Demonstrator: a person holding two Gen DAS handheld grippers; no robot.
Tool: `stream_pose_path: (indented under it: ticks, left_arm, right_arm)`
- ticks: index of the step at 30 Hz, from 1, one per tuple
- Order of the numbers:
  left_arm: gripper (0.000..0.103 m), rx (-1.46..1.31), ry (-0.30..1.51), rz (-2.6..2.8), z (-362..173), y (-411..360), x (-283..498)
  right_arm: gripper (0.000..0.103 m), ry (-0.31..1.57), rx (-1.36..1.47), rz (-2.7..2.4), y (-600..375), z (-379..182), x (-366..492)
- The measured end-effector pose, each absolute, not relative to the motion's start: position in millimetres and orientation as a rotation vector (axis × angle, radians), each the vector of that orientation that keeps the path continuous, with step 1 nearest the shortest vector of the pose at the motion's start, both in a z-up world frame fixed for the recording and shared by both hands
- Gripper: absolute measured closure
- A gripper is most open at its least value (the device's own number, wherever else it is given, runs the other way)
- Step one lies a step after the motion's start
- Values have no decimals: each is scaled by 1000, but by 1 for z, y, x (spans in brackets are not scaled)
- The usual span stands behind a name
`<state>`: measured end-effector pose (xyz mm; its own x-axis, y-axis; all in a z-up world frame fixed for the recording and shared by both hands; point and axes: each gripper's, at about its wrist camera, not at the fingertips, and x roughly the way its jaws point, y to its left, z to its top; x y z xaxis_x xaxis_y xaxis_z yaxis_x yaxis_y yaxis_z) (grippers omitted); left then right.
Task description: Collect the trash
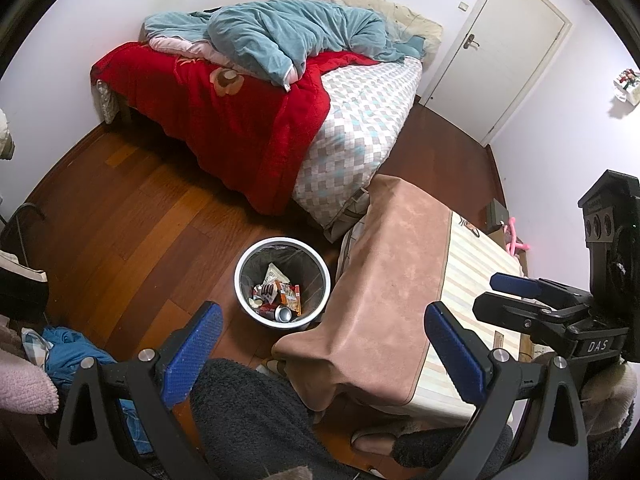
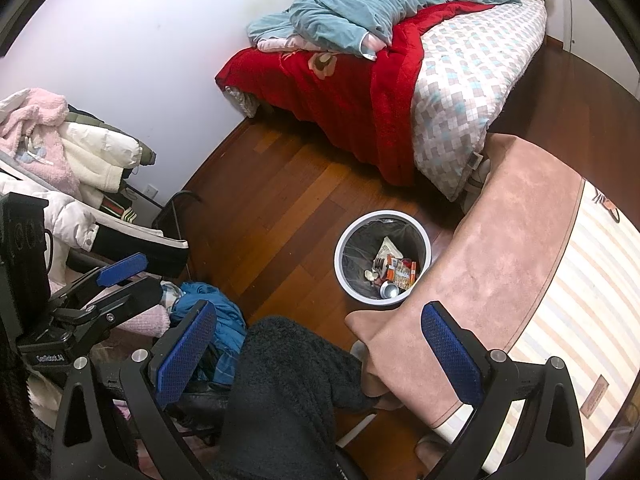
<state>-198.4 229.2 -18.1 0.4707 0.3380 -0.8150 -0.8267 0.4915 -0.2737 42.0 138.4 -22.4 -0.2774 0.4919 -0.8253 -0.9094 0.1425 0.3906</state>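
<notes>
At lower centre of the left wrist view, on the wooden floor point(image 1: 132, 216), a round white trash bin point(image 1: 282, 282) with a dark liner, upright. Inside it, trash point(image 1: 276, 292): snack wrappers, an orange packet and a drink can lying at the near edge. In the right wrist view, the same trash bin point(image 2: 383, 257) right of centre, its contents point(image 2: 394, 274) piled toward the near right side.

Just right of the bin, touching or nearly touching its rim, a pinkish-brown cloth point(image 1: 384, 280) draped over a low striped surface point(image 1: 476, 280). Above, in the upper middle, a bed point(image 1: 360, 132) with a checked cover, a red blanket point(image 1: 224, 120) hanging over its near edge and a teal quilt point(image 1: 288, 36) bunched on top. At upper right, a closed white door point(image 1: 508, 48). At lower left, blue clothing point(image 1: 68, 344) heaped on the floor.

Along the bottom edge, the left gripper point(image 1: 324, 350), blue pads spread wide, nothing between them, above a dark fleecy leg point(image 1: 248, 412). At the right edge, the right gripper point(image 1: 516, 292) seen from the side. In its own view, the right gripper point(image 2: 320, 352) likewise spread wide and empty.
</notes>
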Motion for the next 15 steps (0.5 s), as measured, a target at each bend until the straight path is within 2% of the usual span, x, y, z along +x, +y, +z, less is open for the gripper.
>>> stream_pose_path:
  ticks: [15]
  left_arm:
    - [0,-737,769,797,-18,230,-199]
  right_arm:
    - [0,1180,-490,1464,140,-17,33]
